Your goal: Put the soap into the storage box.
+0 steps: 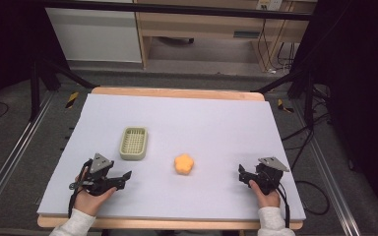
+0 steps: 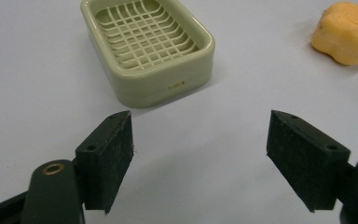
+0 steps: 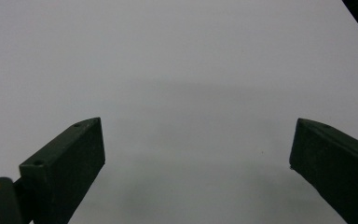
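Note:
A pale green soap dish (image 1: 133, 143) with a grid insert lies on the white mat (image 1: 216, 123), left of centre. An orange flower-shaped lump (image 1: 183, 164) rests to its right, apart from it. My left gripper (image 1: 124, 178), held in a hand near the front left, is open and points right. In the left gripper view the soap dish (image 2: 149, 44) sits just beyond the open gripper (image 2: 200, 144), and the orange lump (image 2: 347, 32) is at the upper right. My right gripper (image 1: 241, 175) at the front right is open and empty, over the bare mat (image 3: 177, 60).
The mat covers a wooden table (image 1: 177, 92) whose edge shows at the back and front. Dark stand legs (image 1: 54, 73) and floor rails flank the table. Cables (image 1: 305, 137) trail at the right. A wooden cabinet (image 1: 202, 24) stands behind.

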The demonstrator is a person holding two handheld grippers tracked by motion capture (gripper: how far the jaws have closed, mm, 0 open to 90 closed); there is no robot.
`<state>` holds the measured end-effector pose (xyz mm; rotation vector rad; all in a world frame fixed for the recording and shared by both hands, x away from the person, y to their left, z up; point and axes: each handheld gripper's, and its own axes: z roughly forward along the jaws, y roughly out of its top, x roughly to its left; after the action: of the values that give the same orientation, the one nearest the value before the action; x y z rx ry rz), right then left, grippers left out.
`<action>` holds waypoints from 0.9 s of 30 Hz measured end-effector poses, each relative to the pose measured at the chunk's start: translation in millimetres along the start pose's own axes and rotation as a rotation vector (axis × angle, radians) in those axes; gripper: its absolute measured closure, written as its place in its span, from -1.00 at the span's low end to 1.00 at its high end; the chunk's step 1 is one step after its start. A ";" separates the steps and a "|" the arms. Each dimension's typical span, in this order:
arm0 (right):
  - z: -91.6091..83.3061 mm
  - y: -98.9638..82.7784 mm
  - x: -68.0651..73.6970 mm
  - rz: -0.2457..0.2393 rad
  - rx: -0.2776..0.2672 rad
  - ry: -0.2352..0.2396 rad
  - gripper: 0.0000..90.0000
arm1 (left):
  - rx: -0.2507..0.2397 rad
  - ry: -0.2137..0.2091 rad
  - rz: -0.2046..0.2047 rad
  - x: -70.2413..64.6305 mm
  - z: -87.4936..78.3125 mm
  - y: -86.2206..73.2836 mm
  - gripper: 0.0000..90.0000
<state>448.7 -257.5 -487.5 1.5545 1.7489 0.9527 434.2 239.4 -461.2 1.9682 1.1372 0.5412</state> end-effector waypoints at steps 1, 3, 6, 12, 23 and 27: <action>0.0 0.0 0.0 0.000 0.000 0.000 -0.92 | 0.000 0.000 0.000 0.0 0.0 0.0 -0.50; 0.2 0.0 0.0 -0.001 0.000 0.001 -0.92 | -0.001 -0.002 0.001 -1.7 0.8 1.0 -0.50; 0.4 0.1 0.0 0.000 0.003 0.002 -0.92 | -0.001 -0.007 0.006 -4.5 2.1 2.1 -0.50; 0.5 0.1 -0.2 -0.002 0.004 0.002 -0.92 | 0.002 -0.021 0.015 -11.0 4.7 4.8 -0.50; 0.8 0.1 -0.3 -0.004 0.006 0.001 -0.92 | 0.008 -0.042 0.042 -23.5 10.0 10.1 -0.51; 0.8 0.1 -0.3 -0.006 0.005 0.002 -0.92 | 0.012 -0.048 0.053 -26.4 10.9 11.7 -0.51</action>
<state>449.5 -257.6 -487.9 1.5512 1.7576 0.9473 434.4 208.7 -457.9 2.0158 1.0638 0.5125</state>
